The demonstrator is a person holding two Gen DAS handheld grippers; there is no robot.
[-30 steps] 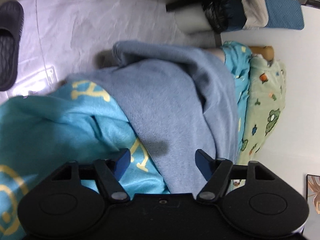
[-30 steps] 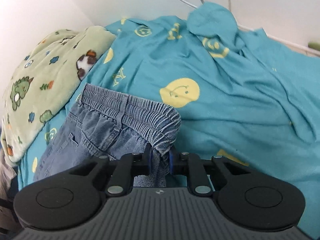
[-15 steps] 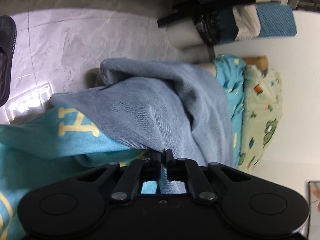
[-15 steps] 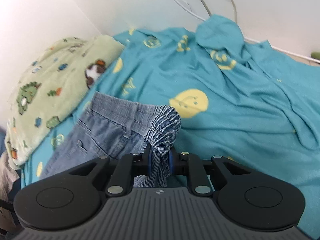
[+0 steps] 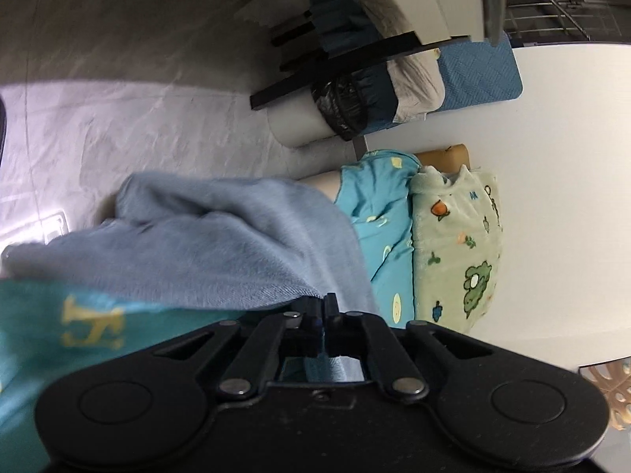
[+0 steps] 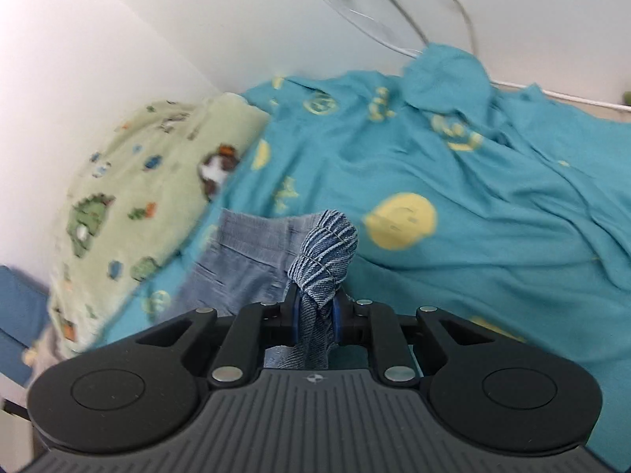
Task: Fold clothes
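A: Left wrist view first: the left tool [image 5: 324, 317] has its jaws pressed together on a thin edge of the jeans [image 5: 221, 244], low in the centre of the frame.

B: And how does the garment look there?

A: Pale, washed-out blue denim with a soft, fine weave. It spreads up and to the left from the pinch in broad rumpled folds, lying over the teal bedsheet [image 5: 374, 213], with its far end reaching the upper left, where the pale floor [image 5: 138, 118] shows beyond it.

B: Over to the right wrist view?

A: The right tool [image 6: 314, 317] is pinching the jeans [image 6: 252, 260] too, this time a thick bunch. That's the gathered elastic waistband, darker blue with tight ribbed stripes and a line of stitching, standing up out of the jaws in a rounded knot at the centre of the frame.

B: And the rest of it?

A: Lighter denim lies to the left of the knot, on the teal sheet printed with yellow smiley faces. A green cartoon-print blanket [image 6: 130, 197] sits at the left edge, against the white wall [image 6: 157, 31], and white cables [image 6: 374, 27] run along the top.
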